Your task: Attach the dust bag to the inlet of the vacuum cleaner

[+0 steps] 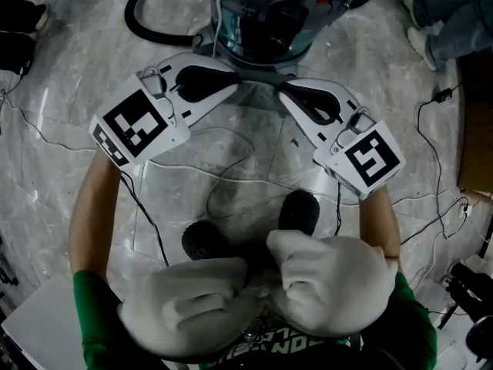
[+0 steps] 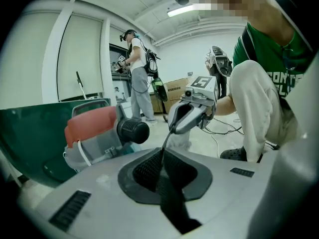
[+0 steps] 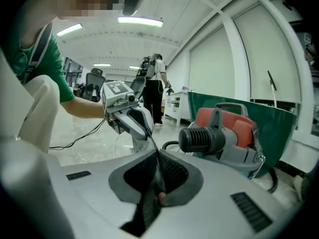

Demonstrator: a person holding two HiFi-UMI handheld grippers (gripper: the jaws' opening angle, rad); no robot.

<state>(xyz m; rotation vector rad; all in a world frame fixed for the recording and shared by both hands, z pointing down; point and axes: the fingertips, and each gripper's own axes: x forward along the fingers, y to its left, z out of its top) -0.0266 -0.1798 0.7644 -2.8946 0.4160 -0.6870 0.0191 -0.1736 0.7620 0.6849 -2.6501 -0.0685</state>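
The vacuum cleaner (image 1: 262,14) stands at the top of the head view, with a grey body and a red lid. Its black ribbed inlet (image 2: 133,131) (image 3: 199,139) points sideways. A thin clear plastic dust bag (image 1: 231,179) hangs between and below both grippers, faint against the floor. It shows as a pale film (image 2: 180,139) under the right gripper. My left gripper (image 1: 235,87) (image 2: 161,153) and right gripper (image 1: 281,89) (image 3: 158,156) face each other just in front of the vacuum. Each has its jaws shut on the bag's upper edge, and their tips are a short gap apart.
A black hose (image 1: 142,14) curls left of the vacuum. Cables (image 1: 431,206) trail over the marble floor. My black shoes (image 1: 299,210) and white-trousered knees (image 1: 331,284) are below the grippers. Another person (image 2: 137,78) stands in the background, beside a green panel (image 3: 239,106).
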